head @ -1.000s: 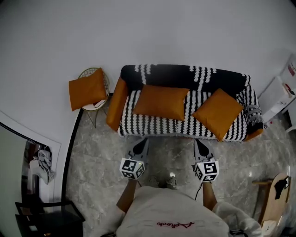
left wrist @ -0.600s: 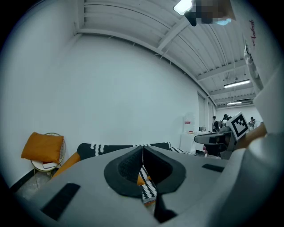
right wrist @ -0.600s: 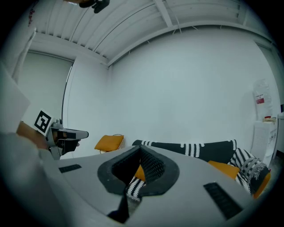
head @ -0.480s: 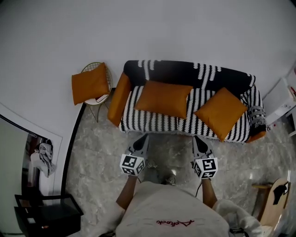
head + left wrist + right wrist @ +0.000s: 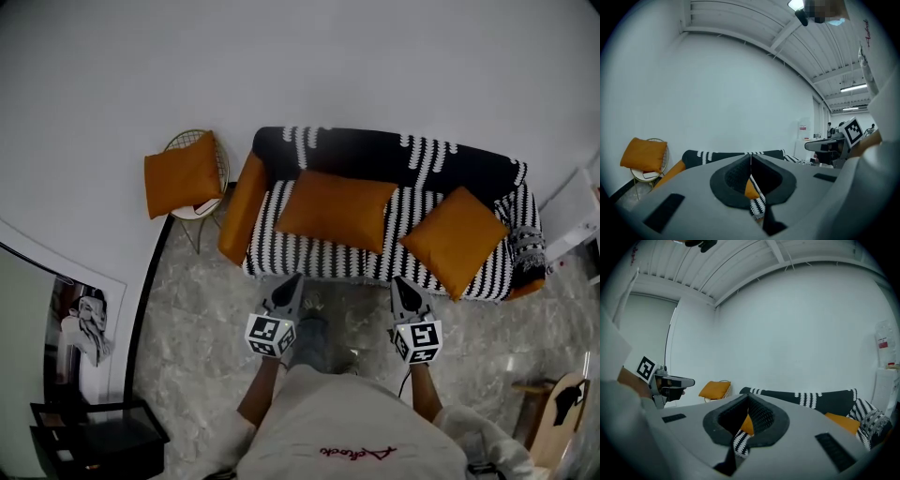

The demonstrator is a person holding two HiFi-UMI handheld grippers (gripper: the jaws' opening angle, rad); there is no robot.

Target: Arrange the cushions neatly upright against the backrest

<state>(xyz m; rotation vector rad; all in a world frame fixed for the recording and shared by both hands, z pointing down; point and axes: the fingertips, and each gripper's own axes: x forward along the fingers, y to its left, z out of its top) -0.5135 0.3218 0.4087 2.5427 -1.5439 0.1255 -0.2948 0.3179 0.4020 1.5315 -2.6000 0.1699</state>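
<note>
A black-and-white striped sofa stands against the white wall. Two orange cushions lie flat on its seat: one at the left-middle, one turned like a diamond at the right. A third orange cushion rests on a wire chair left of the sofa. My left gripper and right gripper are both shut and empty, held side by side just in front of the sofa's front edge. In the left gripper view the jaws meet; the right gripper looks the same.
Grey marble floor lies in front of the sofa. A dark cabinet stands at the lower left, a wooden stand at the lower right, and white furniture beside the sofa's right end.
Both grippers and the person have moved forward toward the sofa, whose front edge now lies closer to the fingertips. The cushions have not moved.
</note>
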